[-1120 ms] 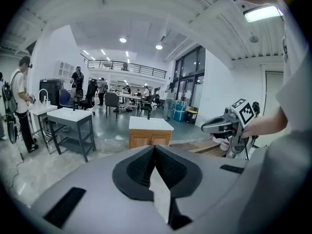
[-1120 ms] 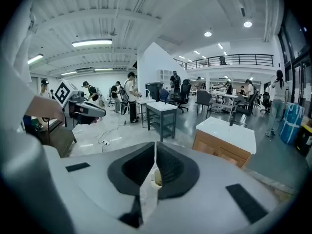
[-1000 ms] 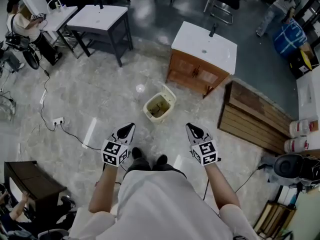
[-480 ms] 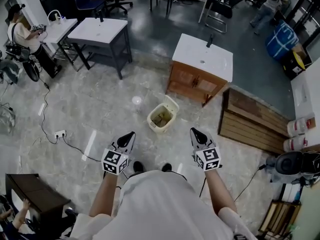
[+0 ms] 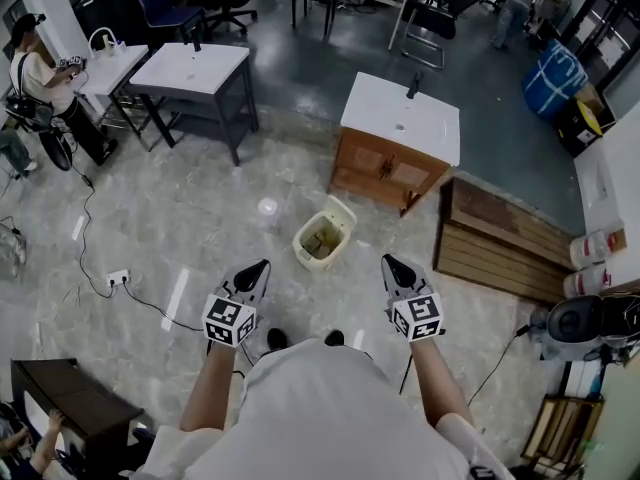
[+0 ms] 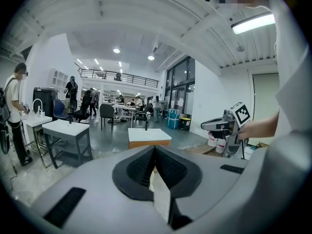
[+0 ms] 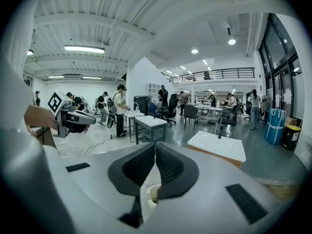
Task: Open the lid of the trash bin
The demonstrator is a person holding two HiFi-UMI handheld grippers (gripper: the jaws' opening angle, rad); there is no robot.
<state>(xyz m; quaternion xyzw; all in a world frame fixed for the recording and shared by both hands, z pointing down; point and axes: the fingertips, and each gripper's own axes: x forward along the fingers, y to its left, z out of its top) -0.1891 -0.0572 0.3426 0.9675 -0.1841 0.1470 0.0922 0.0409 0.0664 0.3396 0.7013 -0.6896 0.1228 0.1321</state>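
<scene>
A cream trash bin [image 5: 321, 240] stands on the marble floor ahead of my feet. Its lid [image 5: 341, 211] is tilted up at the far side and the inside shows. My left gripper [image 5: 262, 264] hangs at waist height, short of the bin and to its left, shut with nothing in it. On the other side my right gripper [image 5: 387, 260] is level with it, also shut and empty. In the left gripper view the jaws [image 6: 155, 147] meet at the tip. The right gripper view shows its jaws [image 7: 155, 144] closed, with a cream sliver of the bin [image 7: 152, 194] below them.
A wooden cabinet with a white sink top [image 5: 400, 128] stands just behind the bin. A wooden pallet [image 5: 497, 236] lies to the right. A grey table [image 5: 195, 69] is at the back left. A power strip with cable [image 5: 117, 277] lies on the floor. A person [image 5: 38, 66] stands far left.
The head view has shifted, so the bin sits a little lower in it and nearer the grippers. Both grippers stay shut, side by side. The lid stands as before.
</scene>
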